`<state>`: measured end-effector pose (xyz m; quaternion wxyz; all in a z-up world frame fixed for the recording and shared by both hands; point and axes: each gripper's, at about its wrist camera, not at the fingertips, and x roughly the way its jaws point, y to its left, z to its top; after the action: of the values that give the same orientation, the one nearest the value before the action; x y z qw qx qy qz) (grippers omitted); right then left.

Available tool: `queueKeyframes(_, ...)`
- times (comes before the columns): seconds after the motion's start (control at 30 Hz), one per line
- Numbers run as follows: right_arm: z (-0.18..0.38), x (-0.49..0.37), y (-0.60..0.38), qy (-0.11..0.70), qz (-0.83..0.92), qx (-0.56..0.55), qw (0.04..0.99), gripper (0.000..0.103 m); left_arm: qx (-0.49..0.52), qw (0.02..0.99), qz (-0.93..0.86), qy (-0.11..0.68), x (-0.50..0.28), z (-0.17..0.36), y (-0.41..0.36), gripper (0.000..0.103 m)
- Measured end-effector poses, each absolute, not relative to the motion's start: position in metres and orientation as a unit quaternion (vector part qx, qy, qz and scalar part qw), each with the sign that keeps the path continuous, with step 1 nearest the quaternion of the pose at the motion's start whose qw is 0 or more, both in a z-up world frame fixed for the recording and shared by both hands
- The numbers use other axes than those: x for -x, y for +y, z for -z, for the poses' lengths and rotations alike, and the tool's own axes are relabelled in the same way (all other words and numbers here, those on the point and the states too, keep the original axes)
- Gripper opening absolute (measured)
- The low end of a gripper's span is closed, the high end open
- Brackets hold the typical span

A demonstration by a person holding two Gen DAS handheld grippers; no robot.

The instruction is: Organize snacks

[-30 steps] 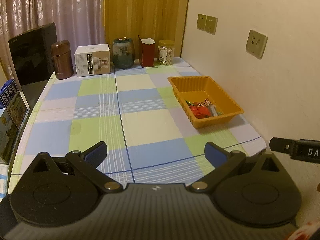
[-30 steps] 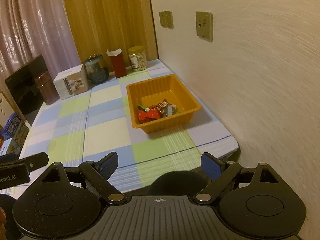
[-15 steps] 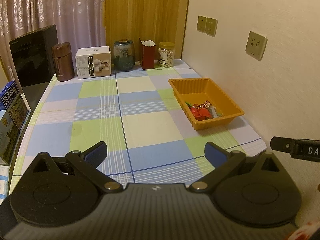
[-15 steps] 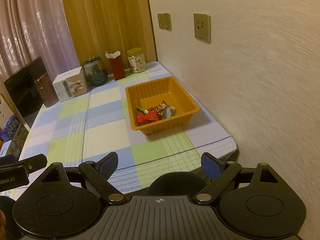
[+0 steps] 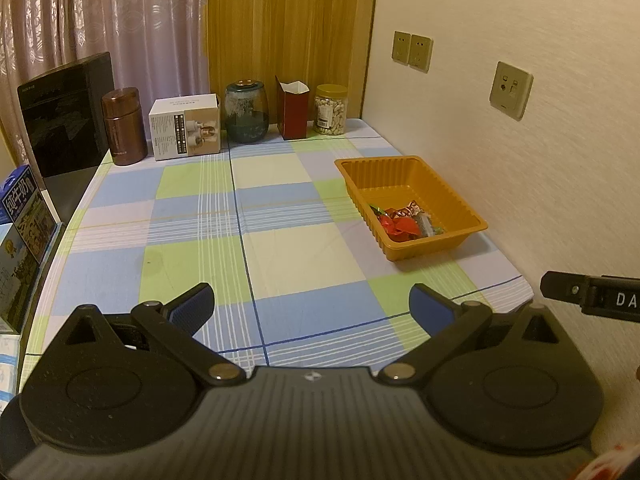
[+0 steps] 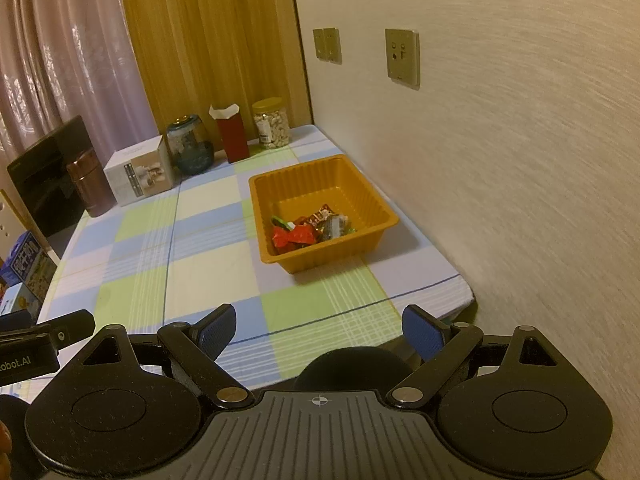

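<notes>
wrapped snacks (image 6: 310, 230), perhaps candies, in orange tray (image 6: 362, 240)

Home room. Curtains (image 5: 100, 20), checked cloth on table (image 5: 260, 248). Jars (image 5: 245, 112), thermos (image 5: 123, 126), wall sockets (image 5: 412, 51).

Snacks (image 5: 404, 222) in the tray (image 5: 468, 216): wrappers too small to read, near wall hides some. Milk cartons (image 5: 22, 216) cut off at left edge. Other hand-held gripper (image 5: 592, 298) only partly in frame at right, label cut off. Jar (image 5: 330, 110) label unreadable. Desk (image 6: 224, 264) near edge hidden behind gripper body.
</notes>
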<state>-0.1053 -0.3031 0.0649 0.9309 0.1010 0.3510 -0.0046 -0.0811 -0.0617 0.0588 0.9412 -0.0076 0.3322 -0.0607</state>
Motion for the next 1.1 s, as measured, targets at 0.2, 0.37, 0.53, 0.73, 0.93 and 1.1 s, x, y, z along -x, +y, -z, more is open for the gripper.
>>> queueKeyframes(0.2, -0.0649, 0.1051, -0.3032, 0.351, 0.005, -0.101, 0.931, 0.090, 0.007, 0.942, 0.061, 0.331, 0.0807, -0.0597, -0.0618, 0.103)
queueKeyframes(0.37, -0.0666, 0.1046, -0.3047, 0.351, 0.006, -0.102, 0.931, 0.090, 0.005, 0.942, 0.062, 0.330, 0.0800, -0.0609, -0.0626, 0.103)
queueKeyframes(0.53, -0.0674, 0.1045, -0.3062, 0.350, 0.006, -0.103, 0.931, 0.090, 0.003, 0.942, 0.064, 0.330, 0.0802, -0.0609, -0.0634, 0.103)
queueKeyframes(0.73, -0.0677, 0.1036, -0.3067, 0.351, 0.007, -0.104, 0.930, 0.090, 0.004, 0.942, 0.063, 0.331, 0.0797, -0.0609, -0.0644, 0.103)
queueKeyframes(0.93, -0.0673, 0.1039, -0.3068, 0.351, 0.007, -0.104, 0.931, 0.090, 0.004, 0.942, 0.064, 0.330, 0.0798, -0.0603, -0.0640, 0.103)
queueKeyframes(1.1, -0.0668, 0.1041, -0.3072, 0.351, 0.007, -0.104, 0.931, 0.090, 0.006, 0.941, 0.065, 0.331, 0.0800, -0.0591, -0.0647, 0.103)
